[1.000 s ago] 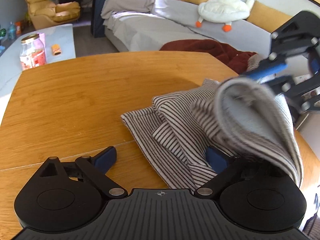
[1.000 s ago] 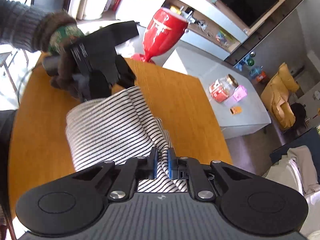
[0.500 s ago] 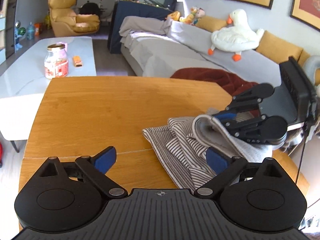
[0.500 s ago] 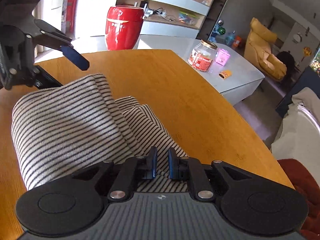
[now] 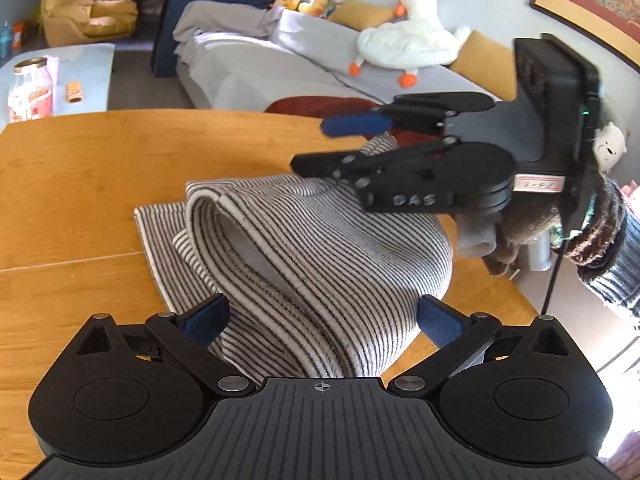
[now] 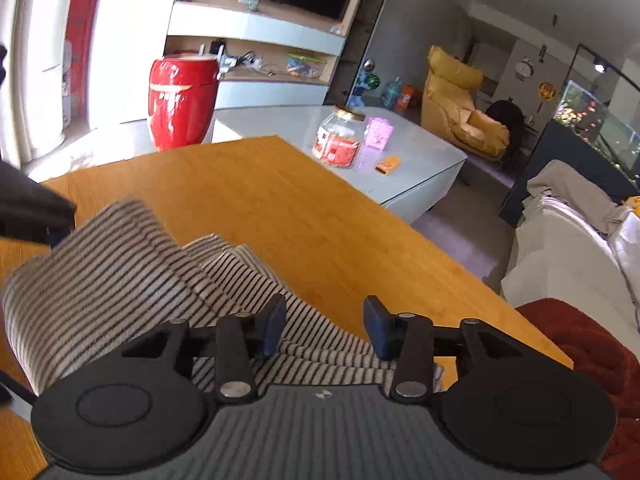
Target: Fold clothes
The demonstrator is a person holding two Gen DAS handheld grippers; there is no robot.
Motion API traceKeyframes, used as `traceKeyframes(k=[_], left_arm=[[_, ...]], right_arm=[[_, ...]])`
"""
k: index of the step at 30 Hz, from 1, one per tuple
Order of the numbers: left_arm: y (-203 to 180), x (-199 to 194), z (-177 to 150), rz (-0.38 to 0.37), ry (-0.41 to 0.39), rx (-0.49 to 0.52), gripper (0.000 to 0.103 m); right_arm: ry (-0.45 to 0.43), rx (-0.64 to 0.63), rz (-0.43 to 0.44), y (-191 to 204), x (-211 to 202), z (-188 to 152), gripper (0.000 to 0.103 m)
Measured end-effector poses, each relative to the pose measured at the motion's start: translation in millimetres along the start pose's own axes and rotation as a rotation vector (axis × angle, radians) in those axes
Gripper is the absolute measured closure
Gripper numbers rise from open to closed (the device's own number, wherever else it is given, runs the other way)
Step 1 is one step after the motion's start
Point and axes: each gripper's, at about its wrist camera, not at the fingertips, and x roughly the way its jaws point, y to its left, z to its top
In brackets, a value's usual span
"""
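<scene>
Looking along the left gripper point(image 5: 322, 320), we find it wide open astride the striped garment point(image 5: 320, 248), heaped in loose folds on the counter point(image 5: 80, 184). The right gripper point(image 6: 325, 330) view shows it parted, empty; we judge flattening comes next.

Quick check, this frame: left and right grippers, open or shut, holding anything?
Left gripper: open, jaws wide on either side of the striped garment, gripping nothing.
Right gripper: open, jaws apart above the garment's edge, holding nothing.
</scene>
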Motion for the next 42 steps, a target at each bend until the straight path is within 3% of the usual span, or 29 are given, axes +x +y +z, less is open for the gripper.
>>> traceKeyframes(k=[3,5,9,15,21,25,28,32,34,37,42], left_arm=[[-2,11,-4,0.02,0.028,-0.002,0.0],[0,12,-4,0.015,0.03,-0.017,0.0],[5,15,-4,0.002,0.033,-0.041,0.0],[6,16,-4,0.009,0.042,-0.056,0.0],[2,10,0,0.034,0.047,-0.02,0.0],[-2,0,13,0.074,0.007,0.06,0.001],[4,-7,31,0.087,-0.034,0.063,0.001],[19,-3,58,0.019,-0.07,0.035,0.001],[28,8,71,-0.006,-0.069,0.013,0.001],[45,36,83,0.0,-0.024,-0.044,0.001],[62,80,81,0.101,0.079,-0.069,0.001]], right_arm=[[-0.09,0.079,-0.045,-14,-38,-2,0.033],[-0.122,0.166,-0.057,-28,-61,-9,0.03],[-0.107,0.359,-0.014,-53,-79,-35,0.021],[0.05,0.574,0.038,-61,-40,-87,0.021],[0.049,0.645,0.01,-55,-33,-98,0.02],[0.054,0.683,-0.027,-52,-58,-97,0.017],[0.073,0.812,0.055,-59,-73,-102,0.016],[0.166,1.016,0.202,-59,-73,-118,0.015],[0.196,1.017,0.189,-51,-69,-120,0.015],[0.204,0.999,0.167,-44,-64,-122,0.014],[0.202,1.019,0.127,-44,-73,-128,0.013]])
